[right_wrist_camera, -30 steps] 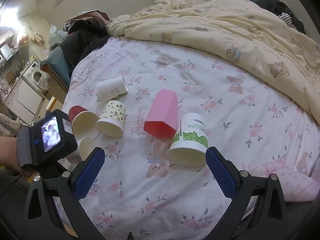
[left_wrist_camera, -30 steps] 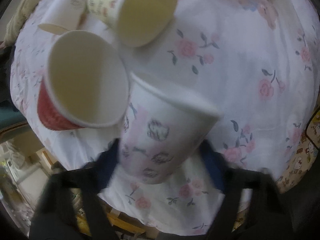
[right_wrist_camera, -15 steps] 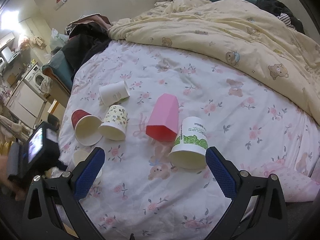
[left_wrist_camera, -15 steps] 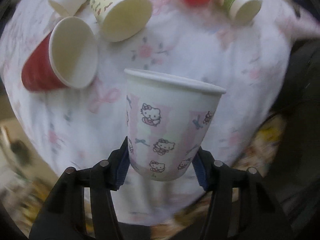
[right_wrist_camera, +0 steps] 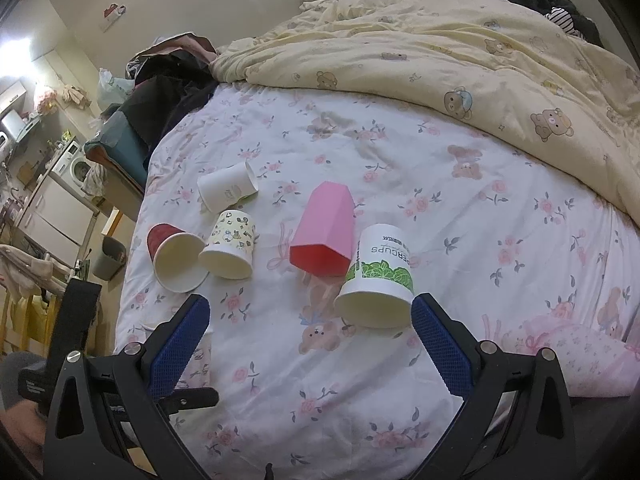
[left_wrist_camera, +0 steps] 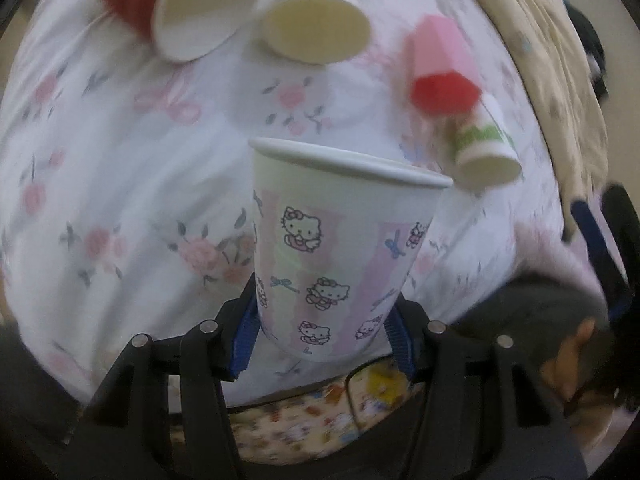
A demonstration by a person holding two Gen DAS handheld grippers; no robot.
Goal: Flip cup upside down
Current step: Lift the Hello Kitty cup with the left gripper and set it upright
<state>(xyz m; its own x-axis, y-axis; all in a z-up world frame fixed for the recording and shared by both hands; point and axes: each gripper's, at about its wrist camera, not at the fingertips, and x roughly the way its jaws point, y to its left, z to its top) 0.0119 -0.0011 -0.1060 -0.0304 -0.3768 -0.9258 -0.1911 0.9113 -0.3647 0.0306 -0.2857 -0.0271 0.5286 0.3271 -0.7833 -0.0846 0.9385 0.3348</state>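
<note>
My left gripper is shut on a white Hello Kitty paper cup, held by its lower part above the near edge of the flowered bed sheet, its open rim pointing away from the camera. In the right wrist view a sliver of this cup shows behind my left blue pad. My right gripper is open and empty above the sheet, close to a green-and-white cup lying on its side.
Lying on the sheet: a red cup, a patterned yellow cup, a white cup and a pink box-shaped cup. A yellow bear duvet covers the far side. The bed's edge is at left.
The left gripper has swung right with the Hello Kitty cup, so the pink and green cups now show behind it. The right gripper has hardly moved.
</note>
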